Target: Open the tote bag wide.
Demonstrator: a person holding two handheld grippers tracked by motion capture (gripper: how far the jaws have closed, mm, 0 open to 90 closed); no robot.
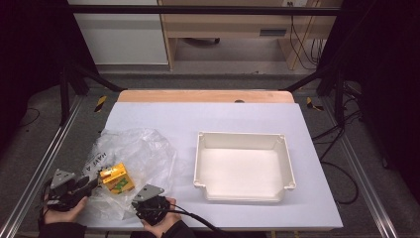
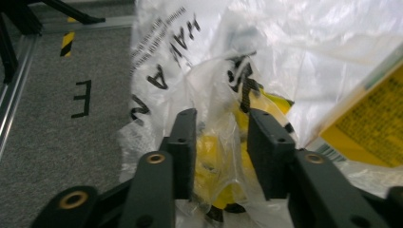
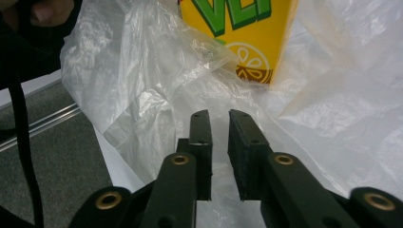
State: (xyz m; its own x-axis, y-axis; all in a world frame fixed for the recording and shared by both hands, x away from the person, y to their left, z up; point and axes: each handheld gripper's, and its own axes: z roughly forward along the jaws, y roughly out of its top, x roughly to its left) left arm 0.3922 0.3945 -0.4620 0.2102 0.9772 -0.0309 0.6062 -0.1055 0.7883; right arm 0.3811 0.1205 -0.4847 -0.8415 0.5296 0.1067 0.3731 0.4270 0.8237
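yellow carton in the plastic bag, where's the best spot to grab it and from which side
Probably across the narrow sides of the yellow carton, coming from the bag's open near edge by the left gripper. The carton lies flat and skewed inside the bag, so its broad printed face is too wide for the jaws. The loose film over it would need holding aside, perhaps by the right gripper.

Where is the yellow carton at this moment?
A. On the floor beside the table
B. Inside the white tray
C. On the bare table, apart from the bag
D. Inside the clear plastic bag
D: the yellow carton lies inside the crumpled clear plastic bag, left of the white tray, which holds nothing.
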